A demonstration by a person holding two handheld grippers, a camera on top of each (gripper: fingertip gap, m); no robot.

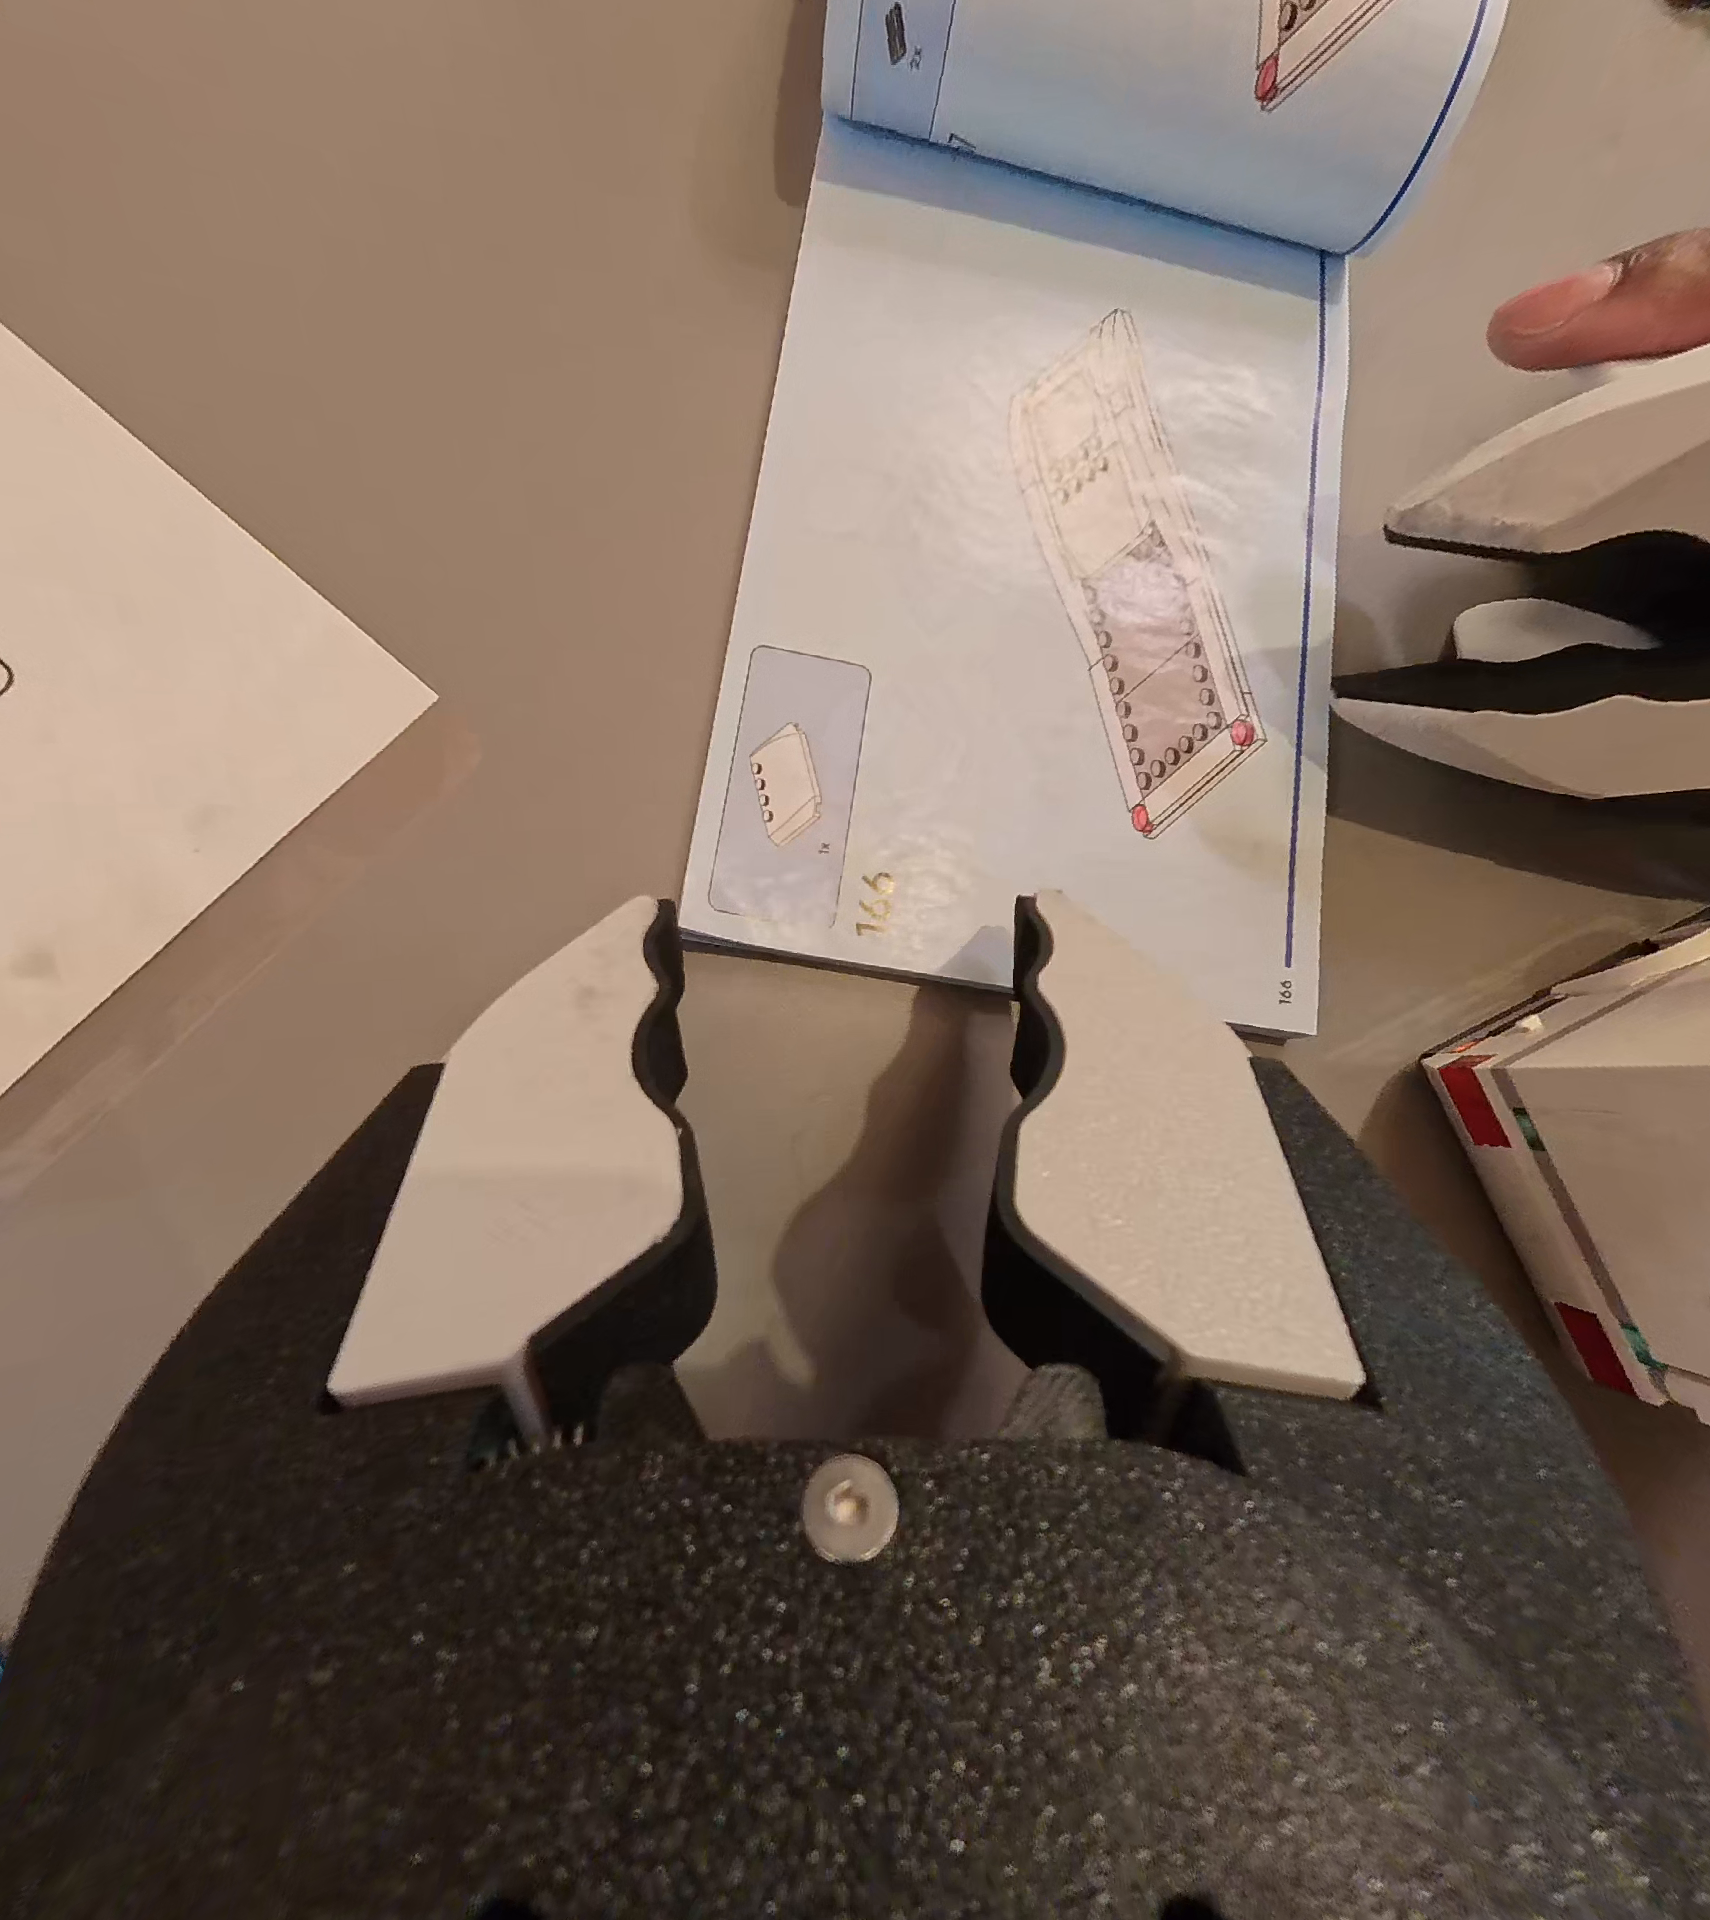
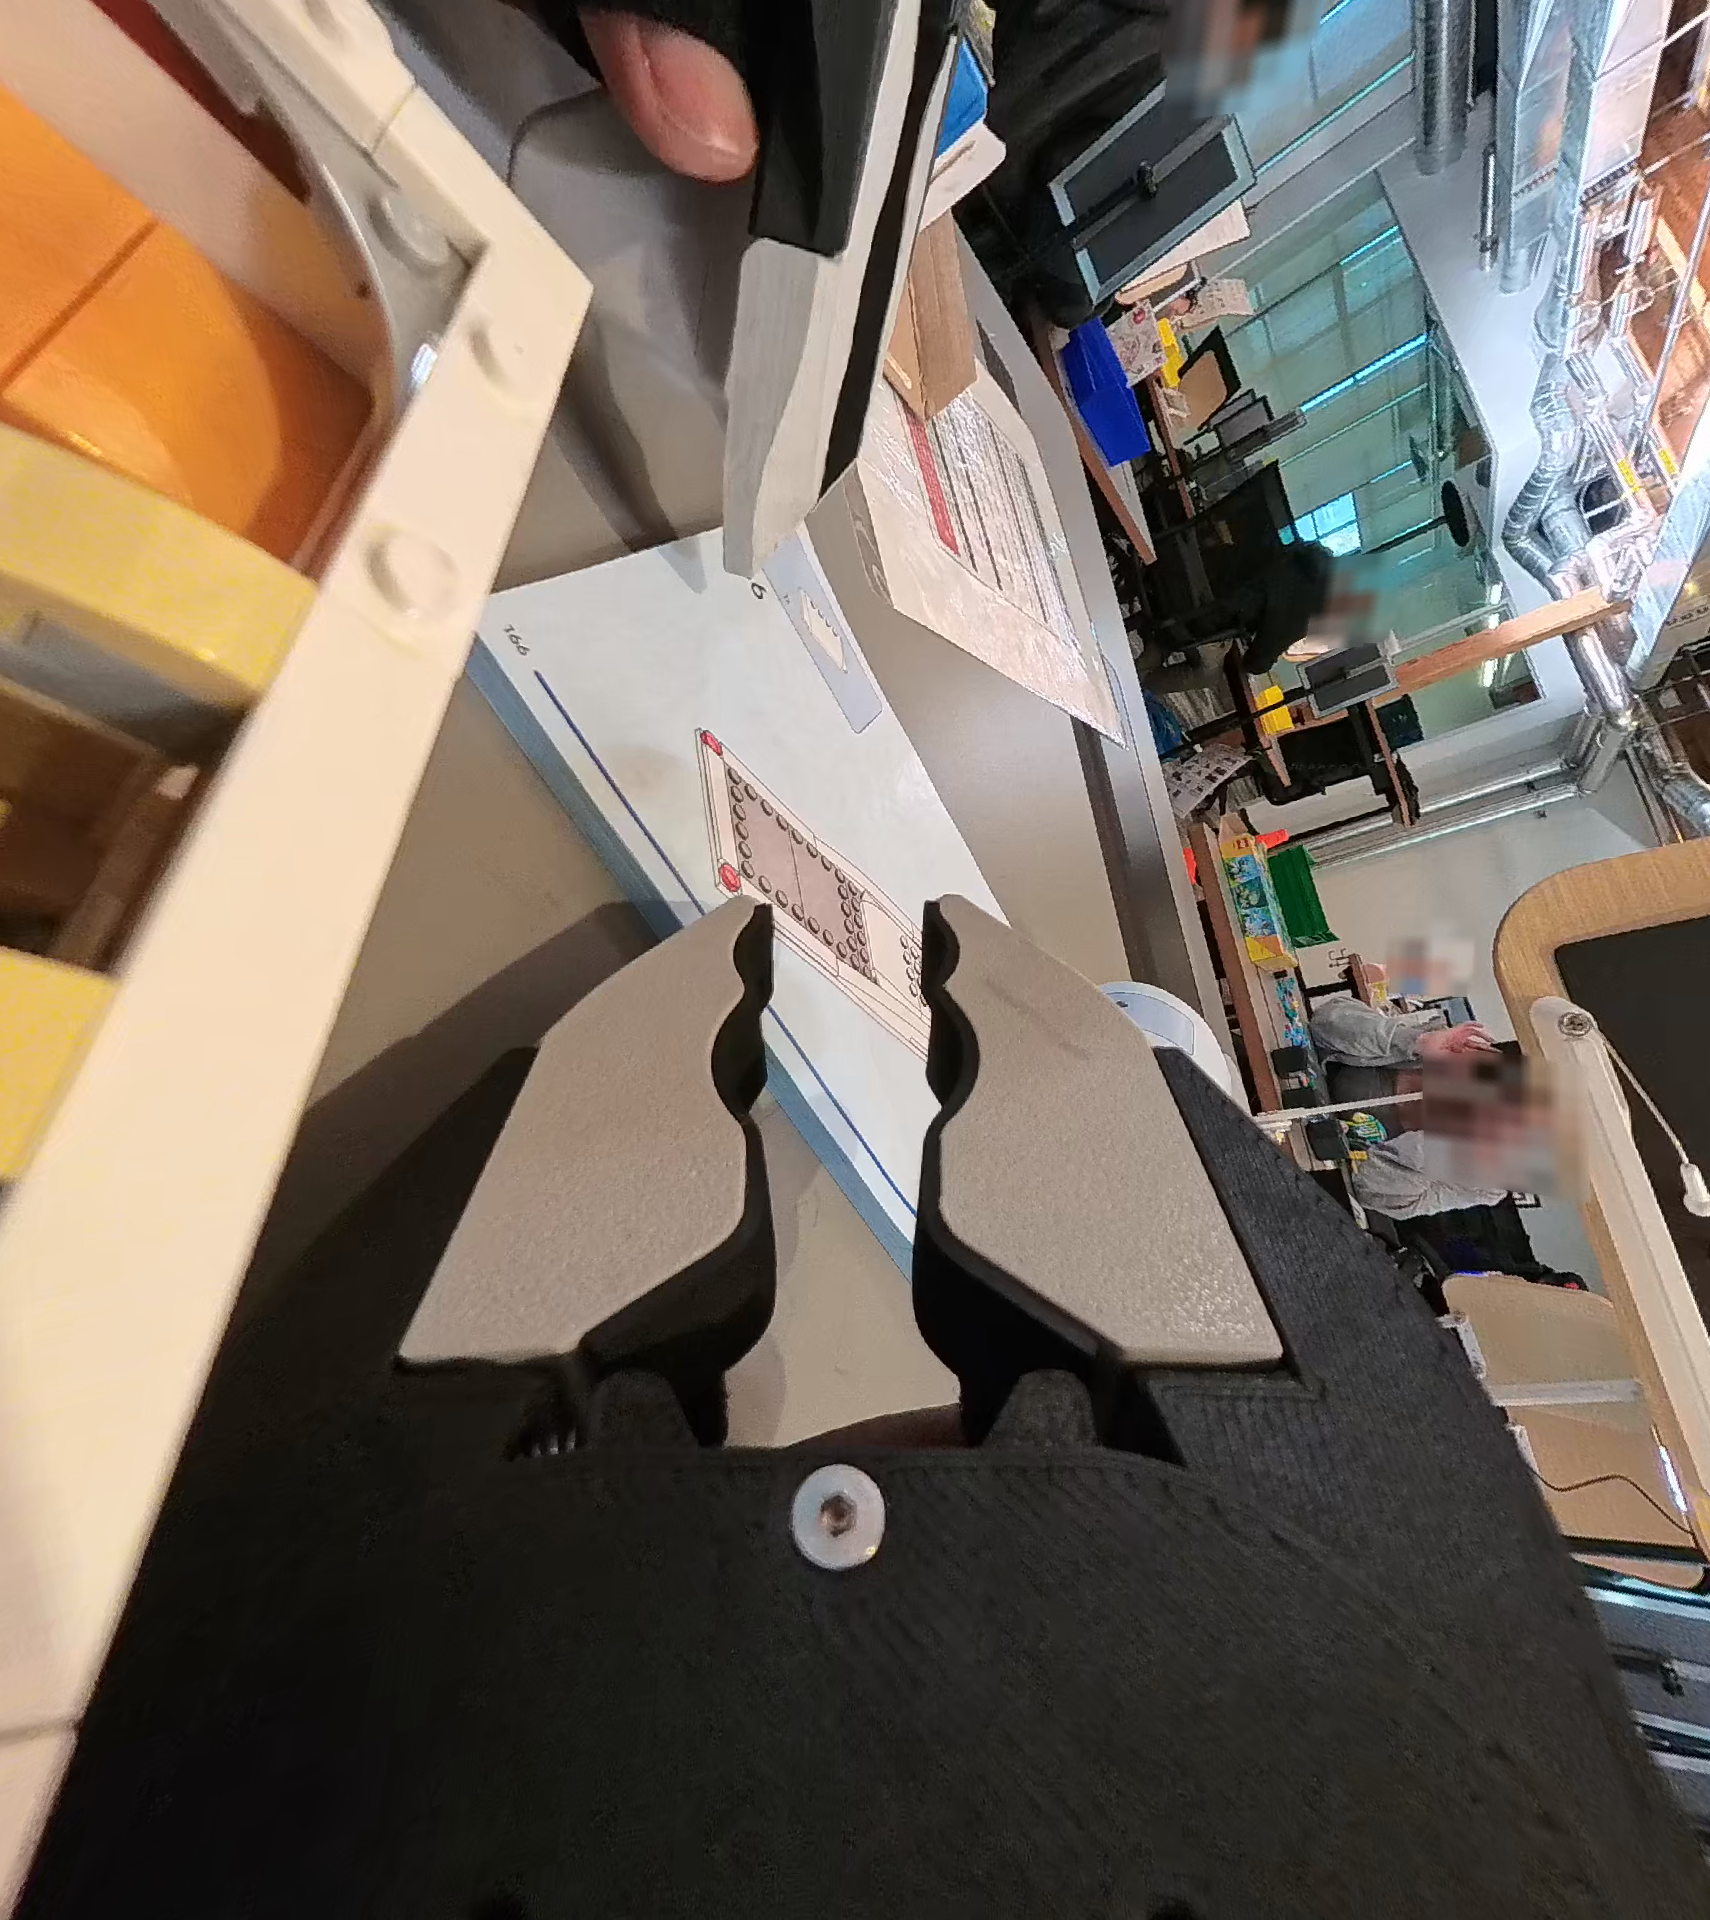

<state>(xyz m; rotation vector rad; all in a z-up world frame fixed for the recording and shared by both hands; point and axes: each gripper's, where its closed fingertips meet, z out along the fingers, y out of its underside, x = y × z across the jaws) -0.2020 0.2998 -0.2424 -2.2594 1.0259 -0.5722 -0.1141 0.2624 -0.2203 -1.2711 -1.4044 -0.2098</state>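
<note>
Claws released above a glossy open booklet on the smooth grey counter

The left claw [image 1: 846,935], wavy black pads parted and bare, is held at the booklet [image 1: 1017,623]'s near edge; the right claw [image 2: 846,940], likewise bare, is held beside a studded white brick model [image 2: 207,935].

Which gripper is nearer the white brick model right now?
Right. The right gripper hangs open over the booklet with the white brick model close beside it. The left gripper, also open, sits at the booklet's near edge, farther off.
</note>
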